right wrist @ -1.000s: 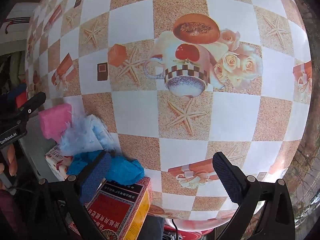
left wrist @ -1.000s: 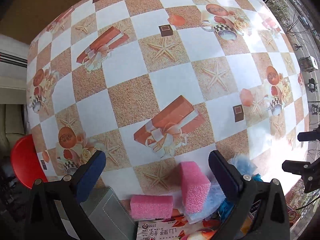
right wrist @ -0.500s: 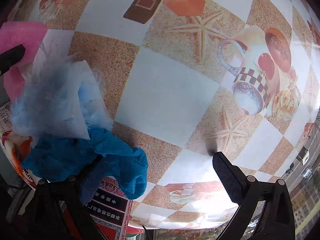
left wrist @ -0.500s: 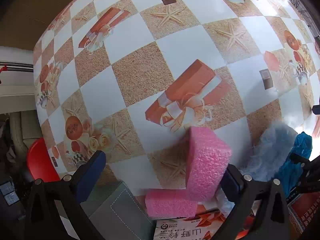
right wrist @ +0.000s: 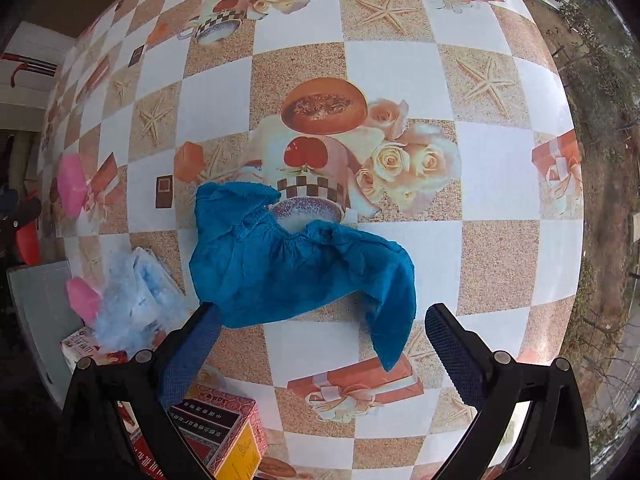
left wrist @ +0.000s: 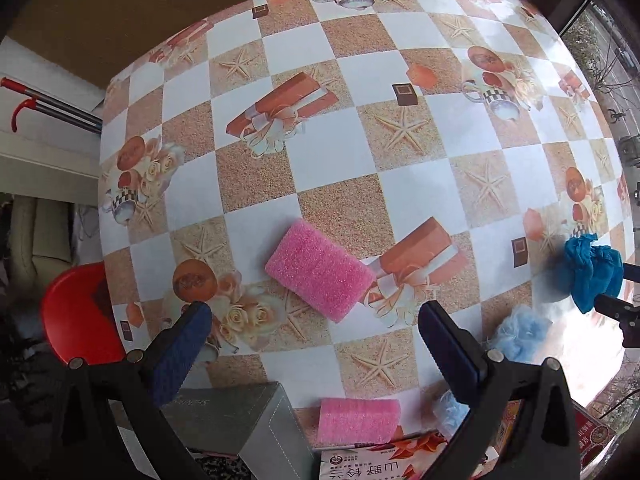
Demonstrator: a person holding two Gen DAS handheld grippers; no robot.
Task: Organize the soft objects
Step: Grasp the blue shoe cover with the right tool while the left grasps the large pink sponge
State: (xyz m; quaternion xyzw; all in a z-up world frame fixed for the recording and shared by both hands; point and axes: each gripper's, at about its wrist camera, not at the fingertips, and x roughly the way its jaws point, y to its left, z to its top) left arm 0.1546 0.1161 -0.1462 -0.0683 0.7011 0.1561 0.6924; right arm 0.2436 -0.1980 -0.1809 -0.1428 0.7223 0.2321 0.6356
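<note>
Pink sponge (left wrist: 320, 275) lies flat on checkered tablecloth (left wrist: 332, 168), ahead of left gripper (left wrist: 316, 344), fingers spread, empty. Second pink sponge (left wrist: 359, 421) beside grey box (left wrist: 256, 424) and carton printed "山野铃兰" (left wrist: 372, 468). Blue shoe cover (right wrist: 296, 268) lies crumpled before right gripper (right wrist: 320, 352), also released. Pale blue fluff (right wrist: 132, 300) nearby.

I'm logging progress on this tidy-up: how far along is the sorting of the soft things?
Done, apparently: one pink sponge lies alone out on the tablecloth, and the blue shoe cover is spread apart from the pile. In hand: nothing; the left gripper and right gripper are open. Left: the second pink sponge and pale blue fluff near the boxes.
</note>
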